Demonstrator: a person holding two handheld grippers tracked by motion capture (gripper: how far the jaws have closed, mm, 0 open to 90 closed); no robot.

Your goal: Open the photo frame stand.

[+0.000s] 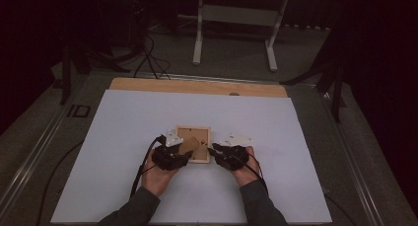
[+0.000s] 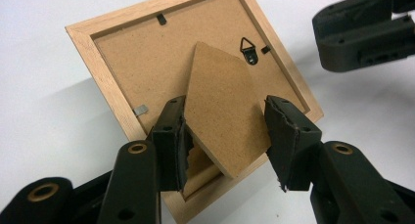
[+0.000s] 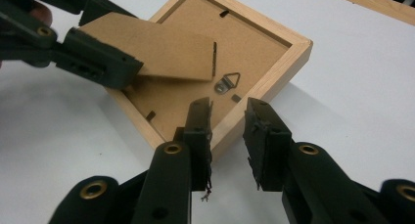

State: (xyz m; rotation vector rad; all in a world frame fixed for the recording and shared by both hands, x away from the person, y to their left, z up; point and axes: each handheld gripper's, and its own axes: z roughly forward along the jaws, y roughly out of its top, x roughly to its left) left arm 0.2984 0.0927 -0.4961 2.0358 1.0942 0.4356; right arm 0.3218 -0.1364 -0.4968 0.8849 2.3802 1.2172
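While the picture frame (image 1: 193, 144) lies face down near the middle of the white desk (image 1: 123, 137), a little toward its near edge, the high view shows both hands closed in on it: the left gripper (image 1: 183, 156) at its near-left corner, the right gripper (image 1: 215, 150) at its right side. Both forearms come in from the near edge and angle inward, with the hands held low over the desk.

From the left gripper view, the jaws straddle the cardboard easel stand (image 2: 222, 111), which is swung up off the backing board (image 2: 147, 57). The pads sit at its two edges, apparently pinching it lightly. The turn clips along the rim look closed, so the back seems unopened; judging by this, the stand is raised and the rest of the work is ahead.

From the right gripper view, the right gripper's jaws are spread apart, straddling the frame's wooden rim (image 3: 266, 87) without pressing on it, near the hanging hook (image 3: 227, 82).
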